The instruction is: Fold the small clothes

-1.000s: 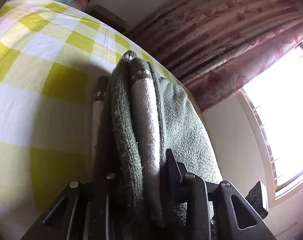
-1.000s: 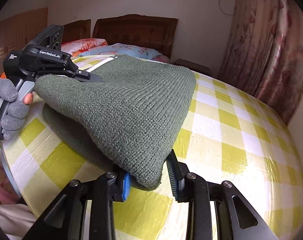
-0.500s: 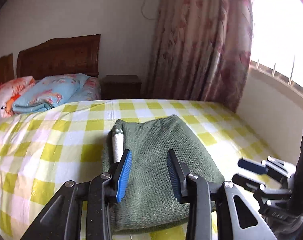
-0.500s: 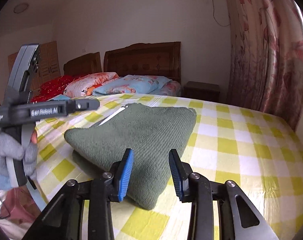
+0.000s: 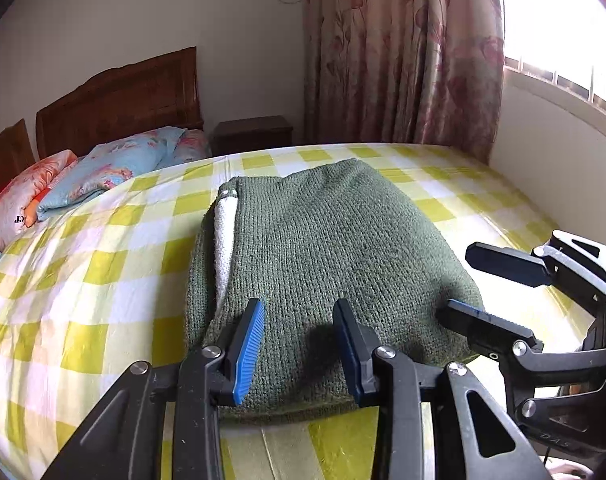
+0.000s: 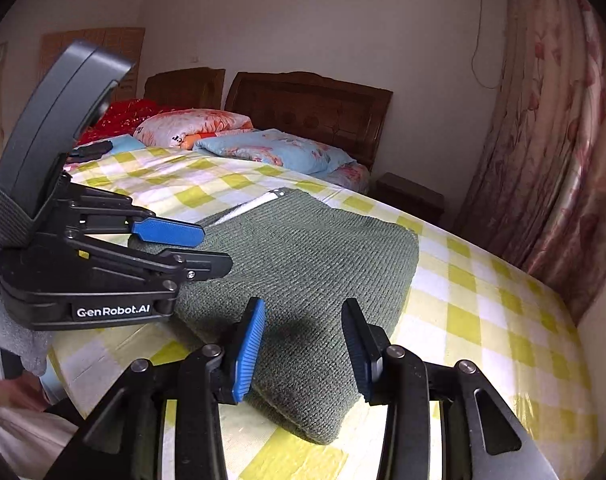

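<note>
A folded dark green knit garment [image 5: 323, 248] with a white strip along its left edge lies flat on the yellow-and-white checked bed [image 5: 83, 280]. My left gripper [image 5: 299, 344] is open and empty, just above the garment's near edge. My right gripper [image 6: 303, 344] is open and empty over the garment's [image 6: 303, 264] near right corner. The right gripper also shows at the right of the left wrist view [image 5: 499, 292], jaws apart. The left gripper shows at the left of the right wrist view [image 6: 199, 248], jaws apart beside the garment.
Pillows and folded bedding [image 5: 103, 172] lie at the head of the bed by a wooden headboard [image 5: 119, 104]. A dark nightstand [image 5: 255, 134] stands behind the bed. Floral curtains [image 5: 403, 52] and a bright window [image 5: 563, 32] are on the right. The bed edge is near me.
Both grippers let go of the garment one second ago; it now lies folded on the bed. Both have since opened, drawn back and lowered closer to its near edge.
</note>
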`<state>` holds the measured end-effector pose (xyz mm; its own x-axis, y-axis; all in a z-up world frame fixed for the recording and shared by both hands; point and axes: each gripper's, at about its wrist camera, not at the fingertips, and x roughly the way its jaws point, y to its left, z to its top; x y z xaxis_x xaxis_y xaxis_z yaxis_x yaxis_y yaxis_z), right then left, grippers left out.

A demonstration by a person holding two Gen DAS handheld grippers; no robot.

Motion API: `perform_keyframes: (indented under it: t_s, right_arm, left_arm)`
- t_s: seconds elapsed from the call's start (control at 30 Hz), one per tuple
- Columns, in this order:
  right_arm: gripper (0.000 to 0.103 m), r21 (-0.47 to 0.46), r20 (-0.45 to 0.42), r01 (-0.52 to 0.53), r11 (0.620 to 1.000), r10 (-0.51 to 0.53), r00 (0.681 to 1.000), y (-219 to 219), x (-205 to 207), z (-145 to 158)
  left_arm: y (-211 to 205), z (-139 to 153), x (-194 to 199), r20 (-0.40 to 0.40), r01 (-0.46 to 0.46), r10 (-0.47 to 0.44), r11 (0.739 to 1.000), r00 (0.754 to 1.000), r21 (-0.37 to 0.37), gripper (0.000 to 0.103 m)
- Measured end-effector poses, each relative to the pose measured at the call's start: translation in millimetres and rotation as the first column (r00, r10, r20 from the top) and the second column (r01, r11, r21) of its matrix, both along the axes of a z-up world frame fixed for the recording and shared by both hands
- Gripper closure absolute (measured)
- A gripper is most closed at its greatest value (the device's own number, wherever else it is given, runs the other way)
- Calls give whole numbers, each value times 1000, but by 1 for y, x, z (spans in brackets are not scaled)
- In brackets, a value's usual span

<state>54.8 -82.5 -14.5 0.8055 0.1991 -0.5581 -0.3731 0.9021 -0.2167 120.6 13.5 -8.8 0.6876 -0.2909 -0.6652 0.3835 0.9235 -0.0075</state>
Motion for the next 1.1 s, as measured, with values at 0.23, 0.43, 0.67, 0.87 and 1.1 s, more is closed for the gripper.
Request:
perform_keyframes:
  t_s: [0.23,0.43,0.67,0.87,1.1]
  right_arm:
    - [0,-36,-34,-36,999,34,999,6,2,-16]
    - [0,36,17,19,999,-20,1000,-10,9,7]
    - [0,18,-77,15,1000,-14,997,-7,23,-23]
    - [0,51,-10,35,998,-35,999,-11,30,3]
    - [0,100,-141,-8,995,23,990,-19,54,-13]
  left_arm:
    - [1,-7,0,14,11,-12,1000,1000,9,66]
    - [1,-8,-2,22,10,-10,1000,1000,5,66]
    - [1,-9,-3,29,20,-21,1000,999,7,66]
    - [2,-10,-4,32,21,-21,1000,999,0,66]
    - [2,-11,-4,34,27,-27,1000,999,4,66]
